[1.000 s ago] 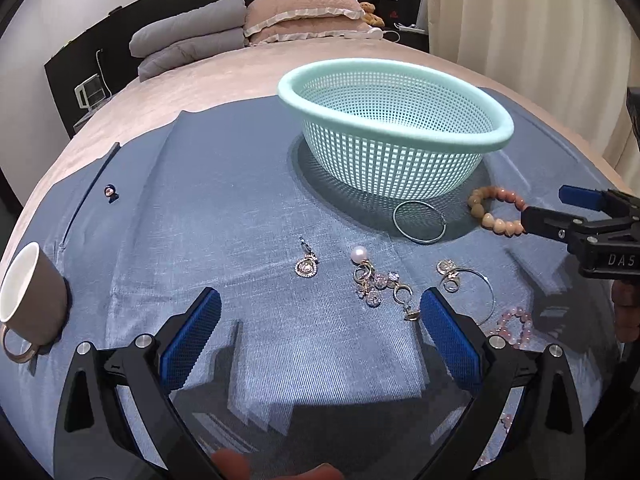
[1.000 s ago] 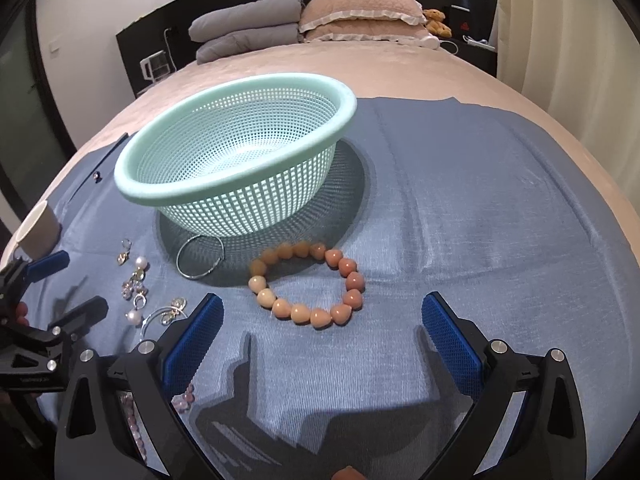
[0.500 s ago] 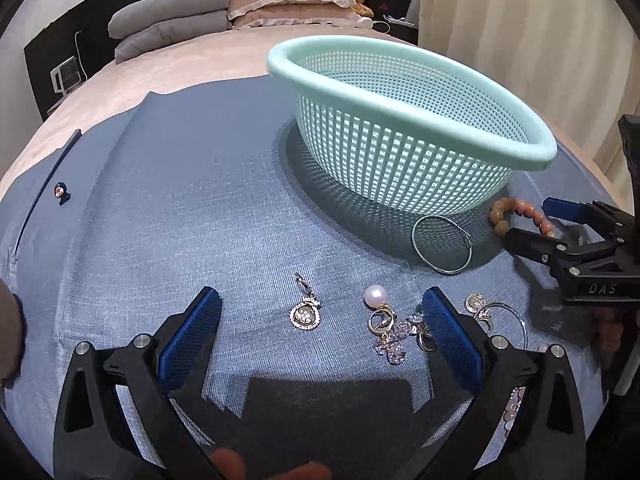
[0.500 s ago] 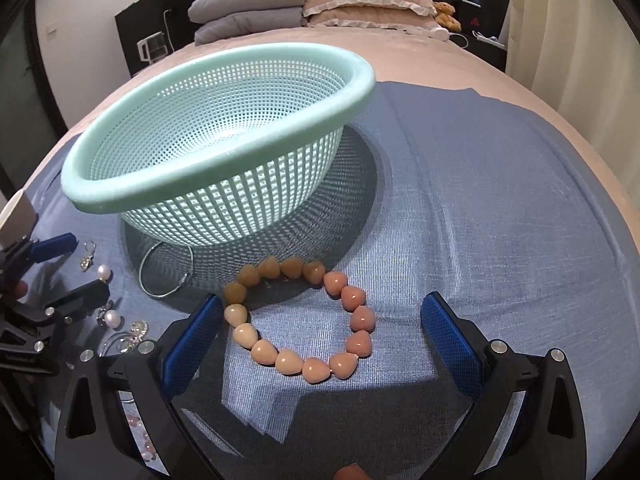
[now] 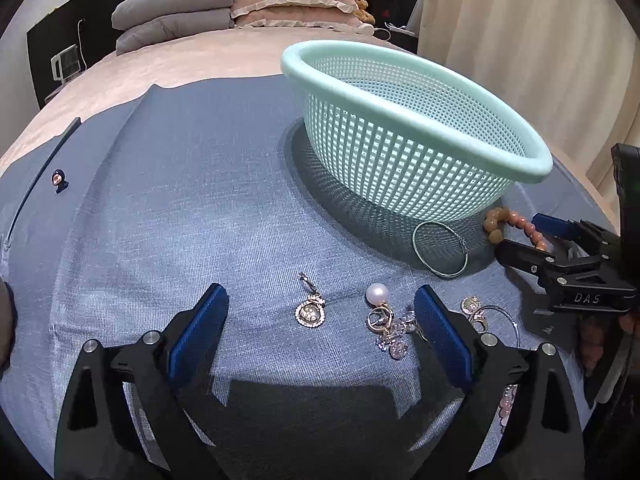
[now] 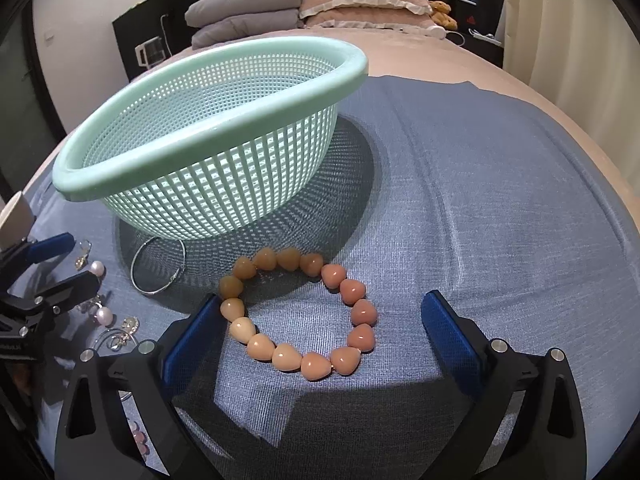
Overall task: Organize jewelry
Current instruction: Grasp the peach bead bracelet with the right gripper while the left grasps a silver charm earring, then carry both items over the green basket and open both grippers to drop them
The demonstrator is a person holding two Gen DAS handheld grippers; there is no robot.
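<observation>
On the blue cloth (image 5: 180, 220), the left gripper (image 5: 320, 330) hangs with jaws spread around a gold round pendant (image 5: 309, 312), a pearl charm cluster (image 5: 382, 318) just right of it. Farther right, a silver hoop (image 5: 440, 250) lies against the mint basket (image 5: 400, 128). The right gripper (image 6: 332, 338), jaws likewise spread, straddles the peach bead bracelet (image 6: 298, 312) near the basket's foot, its left finger (image 6: 192, 332) touching the beads.

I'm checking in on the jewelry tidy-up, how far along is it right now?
Nothing looks done: no jewelry shows inside the green basket. In hand: the open right tool brackets the beaded bracelet, and the open left tool frames the round pendant. Left: those, the silver hoop and the pearl charms, all on the blue cloth.
</observation>
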